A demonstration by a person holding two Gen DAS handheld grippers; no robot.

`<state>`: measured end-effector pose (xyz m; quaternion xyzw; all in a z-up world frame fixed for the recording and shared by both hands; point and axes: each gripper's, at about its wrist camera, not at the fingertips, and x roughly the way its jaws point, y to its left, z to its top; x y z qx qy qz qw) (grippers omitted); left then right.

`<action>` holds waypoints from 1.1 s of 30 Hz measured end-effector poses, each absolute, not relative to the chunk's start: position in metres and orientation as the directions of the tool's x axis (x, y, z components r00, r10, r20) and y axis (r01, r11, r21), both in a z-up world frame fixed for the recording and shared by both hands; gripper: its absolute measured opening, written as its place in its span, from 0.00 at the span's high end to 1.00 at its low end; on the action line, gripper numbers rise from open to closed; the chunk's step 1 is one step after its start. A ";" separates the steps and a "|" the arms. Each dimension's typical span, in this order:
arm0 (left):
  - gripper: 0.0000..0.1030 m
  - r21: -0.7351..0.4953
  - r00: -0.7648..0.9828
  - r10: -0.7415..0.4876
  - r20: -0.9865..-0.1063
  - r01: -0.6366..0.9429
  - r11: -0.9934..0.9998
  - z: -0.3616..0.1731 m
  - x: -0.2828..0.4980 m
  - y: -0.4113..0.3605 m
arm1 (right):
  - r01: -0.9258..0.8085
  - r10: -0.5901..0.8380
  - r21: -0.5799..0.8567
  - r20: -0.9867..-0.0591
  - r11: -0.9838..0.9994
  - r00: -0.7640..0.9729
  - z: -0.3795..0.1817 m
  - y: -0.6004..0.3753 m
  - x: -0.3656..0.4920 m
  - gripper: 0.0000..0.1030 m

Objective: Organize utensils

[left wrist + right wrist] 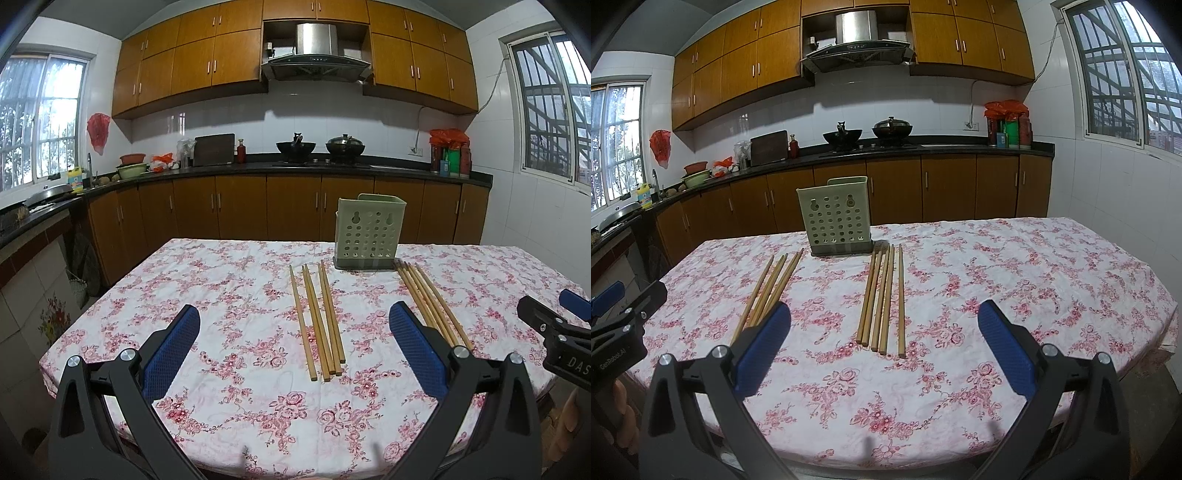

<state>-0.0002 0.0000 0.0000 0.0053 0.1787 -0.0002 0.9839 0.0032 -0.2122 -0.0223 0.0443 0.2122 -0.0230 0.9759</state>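
Hovering above the near edge of the counter [229, 406], the left claw [294, 347] is spread wide with nothing between its blue pads [173, 350]. The right claw [884, 345] hangs in the same way, wide open and empty, also over the near edge.

Straight ahead of the left claw lies the left bundle [318, 321] of wooden chopsticks, roughly five, lying flat on the floral cloth and pointing away toward the far side. Straight ahead of the right claw lies the right bundle [882, 299], again about five, also flat and fanned slightly. The two bundles are well apart, one on each side of the holder.

Beyond them stands the holder [367, 230], a pale green perforated box, upright on a dark base near the far middle of the counter. It looks empty from here, though its inside cannot be seen.

Judging by this, the job is at its start: no chopstick is gathered yet. The next move likely calls for lowering a claw over one bundle, closing across the sticks near their middle, then tipping them upright into the holder. Thin, round sticks may roll or slip apart.
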 end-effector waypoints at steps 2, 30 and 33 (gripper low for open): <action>0.02 0.010 0.936 0.001 -0.352 0.002 1.000 0.000 0.000 0.000 | 0.063 -0.025 0.077 -0.416 0.995 0.909 -0.022 -0.212 0.003 0.04; 0.02 0.012 0.934 0.003 -0.357 0.001 1.000 -0.005 0.000 0.004 | 0.063 -0.025 0.078 -0.417 0.995 0.909 -0.023 -0.211 0.004 0.04; 0.02 0.010 0.934 0.004 -0.357 0.000 1.000 -0.007 -0.003 0.005 | 0.063 -0.025 0.078 -0.417 0.995 0.909 -0.023 -0.211 0.004 0.04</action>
